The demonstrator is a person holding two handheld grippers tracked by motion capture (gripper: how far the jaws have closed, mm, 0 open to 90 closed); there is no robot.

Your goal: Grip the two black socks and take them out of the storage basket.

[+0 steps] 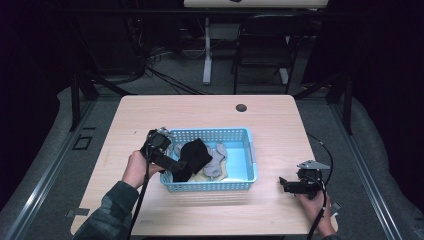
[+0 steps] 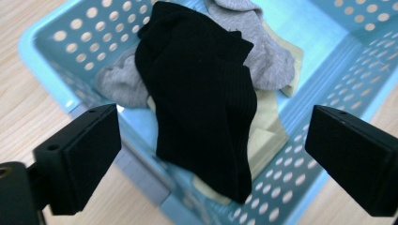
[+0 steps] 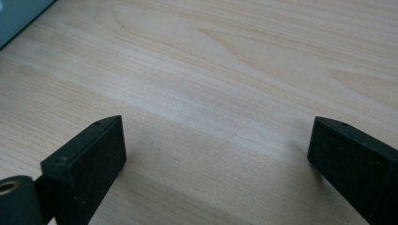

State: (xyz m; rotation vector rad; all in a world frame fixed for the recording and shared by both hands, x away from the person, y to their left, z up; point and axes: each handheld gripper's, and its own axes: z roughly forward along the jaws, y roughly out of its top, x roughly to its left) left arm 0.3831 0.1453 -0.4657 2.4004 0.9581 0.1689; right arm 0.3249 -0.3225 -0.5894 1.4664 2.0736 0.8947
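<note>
Hovering over the near-left corner of the blue basket (image 1: 240, 134), the left gripper (image 1: 176, 164) has its jaws spread wide with nothing pinched between them; in the left gripper view the black sock (image 2: 202, 93) sits framed between the pads but untouched. That sock lies on top of the pile at the basket's left side, over a grey sock (image 2: 263, 51) and a cream sock (image 2: 270, 126). The basket sits mid-table (image 1: 150, 115), slightly toward the near edge.

The right gripper (image 1: 284, 185) rests near the table's near-right corner, jaws spread, empty, bare wood under it.

Risks, as a judgement:
- Black sock overlaps the cream and grey ones, so a deep pinch could drag two or three out together.
- A shallow pinch on loose knit could slip once lifted.
- Left pad hangs close to the basket's perforated wall; coming down off-line could catch the rim and shove or tip the light basket, with no right gripper steadying it.
</note>
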